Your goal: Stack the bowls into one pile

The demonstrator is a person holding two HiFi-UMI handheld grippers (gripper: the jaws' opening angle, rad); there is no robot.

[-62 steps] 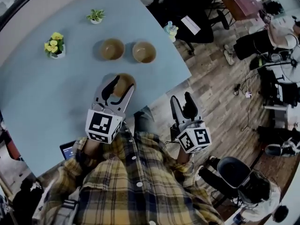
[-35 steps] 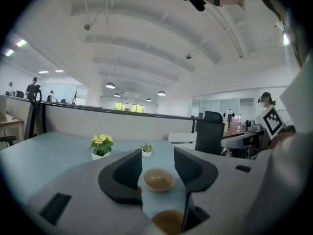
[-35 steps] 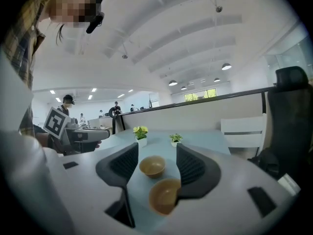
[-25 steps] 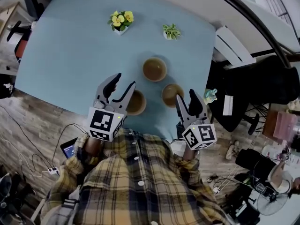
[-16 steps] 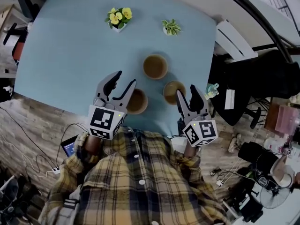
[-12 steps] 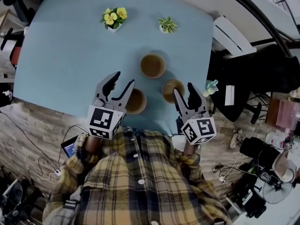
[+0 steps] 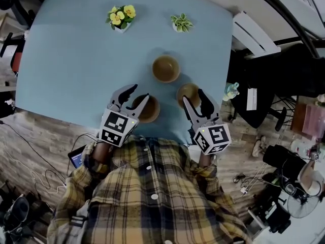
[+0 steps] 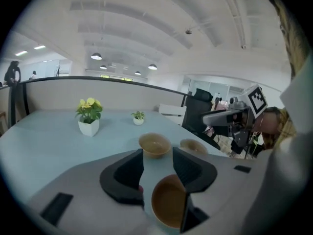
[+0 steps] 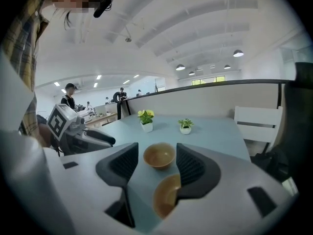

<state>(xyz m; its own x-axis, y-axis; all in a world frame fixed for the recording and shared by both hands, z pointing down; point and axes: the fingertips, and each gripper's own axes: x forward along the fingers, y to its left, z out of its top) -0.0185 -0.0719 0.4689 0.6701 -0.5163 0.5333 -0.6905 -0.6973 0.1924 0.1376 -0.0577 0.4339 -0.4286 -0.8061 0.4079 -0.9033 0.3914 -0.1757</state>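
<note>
Head view: at the worktop's [image 7: 76, 60] near edge the left claw [image 7: 138, 93] — spread, jaws just closing — has the left bowl [image 7: 147, 108] between them, likely to lift it; the middle bowl [image 7: 166, 68] waits deeper in; the right claw [image 7: 194, 98], spread, hovers at the right bowl [image 7: 187, 91].

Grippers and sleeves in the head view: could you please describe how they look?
The left gripper and right gripper are light grey with black pads; each carries a white cube with black square markers. The sleeves are yellow-and-dark plaid.
</note>
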